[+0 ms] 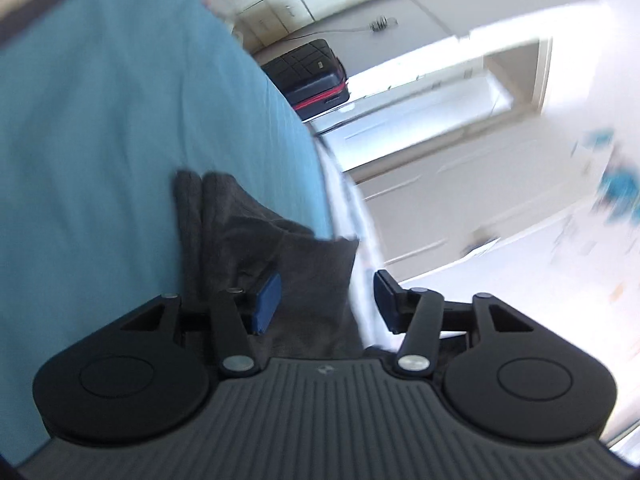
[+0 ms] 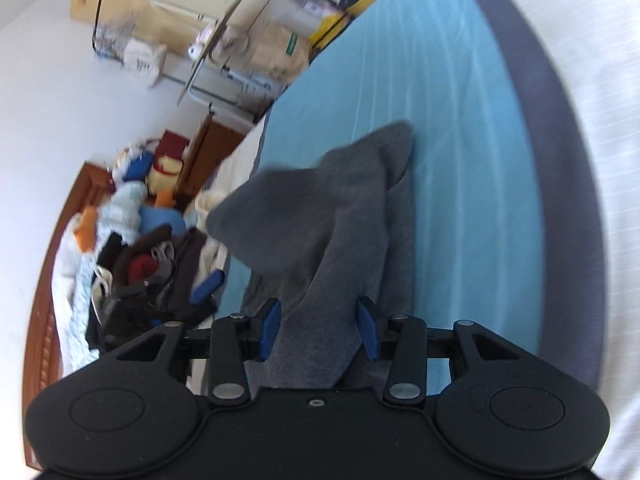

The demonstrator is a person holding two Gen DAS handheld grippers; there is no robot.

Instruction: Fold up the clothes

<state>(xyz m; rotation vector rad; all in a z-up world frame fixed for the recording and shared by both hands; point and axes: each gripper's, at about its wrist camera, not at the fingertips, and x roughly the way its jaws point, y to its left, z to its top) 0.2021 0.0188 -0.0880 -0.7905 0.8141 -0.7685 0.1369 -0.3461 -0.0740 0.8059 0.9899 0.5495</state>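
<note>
Grey cloth, one garment (image 2: 320, 216), lies on the blue sheet (image 2: 460, 160) just ahead of both grippers. The right gripper (image 2: 320, 330) has its two blue pads wide apart with a raised ridge of the fabric running between them, not pinched. The left gripper (image 1: 326, 300) is also spread apart, with the garment's (image 1: 260, 240) edge beneath and ahead of it, near the side of the bed.

The likeliest trouble, I judge: closing on the loose ridge could catch only one layer, so the fold drags crooked, or fabric slides off the bed's edge.

Count: one garment, two grippers, one pile of clothes (image 2: 152, 264) to the right gripper's left, one suitcase (image 1: 312, 72) far ahead of the left gripper.
</note>
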